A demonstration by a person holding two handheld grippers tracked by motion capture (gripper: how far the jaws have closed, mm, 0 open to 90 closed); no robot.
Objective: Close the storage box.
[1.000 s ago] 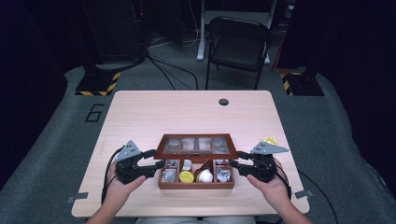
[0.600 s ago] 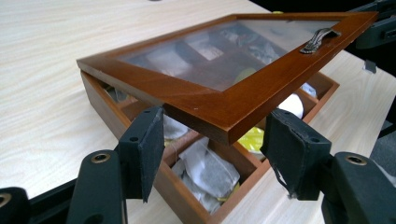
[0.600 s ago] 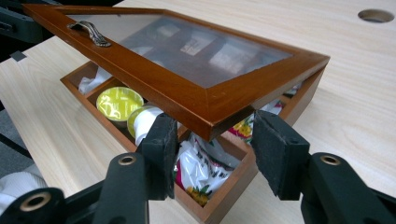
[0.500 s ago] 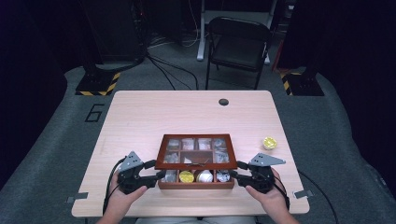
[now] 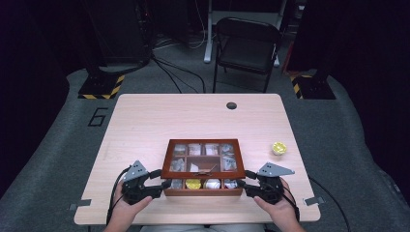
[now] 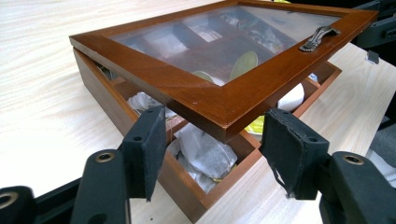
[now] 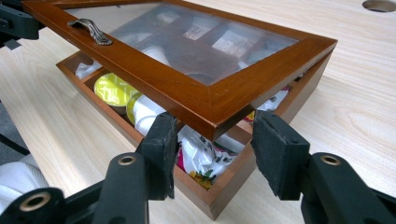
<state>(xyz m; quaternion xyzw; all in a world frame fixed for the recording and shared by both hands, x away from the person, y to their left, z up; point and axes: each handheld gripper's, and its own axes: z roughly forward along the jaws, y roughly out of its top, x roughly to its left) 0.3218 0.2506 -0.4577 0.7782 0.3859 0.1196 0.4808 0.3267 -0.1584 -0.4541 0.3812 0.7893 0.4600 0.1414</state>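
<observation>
- wooden box (image 5: 203, 191) sitting mid near edge of table (image 5: 193, 116), glass lid (image 5: 203, 141) hanging ajar, front raised
- left gripper (image 5: 164, 183) clenching lid's front-left corner, jaws having just been closing with the corner between them
- right gripper (image 5: 241, 184) grasping front-right corner
- step: probably closing the lid
- next: lowering both corners evenly, then releasing
</observation>
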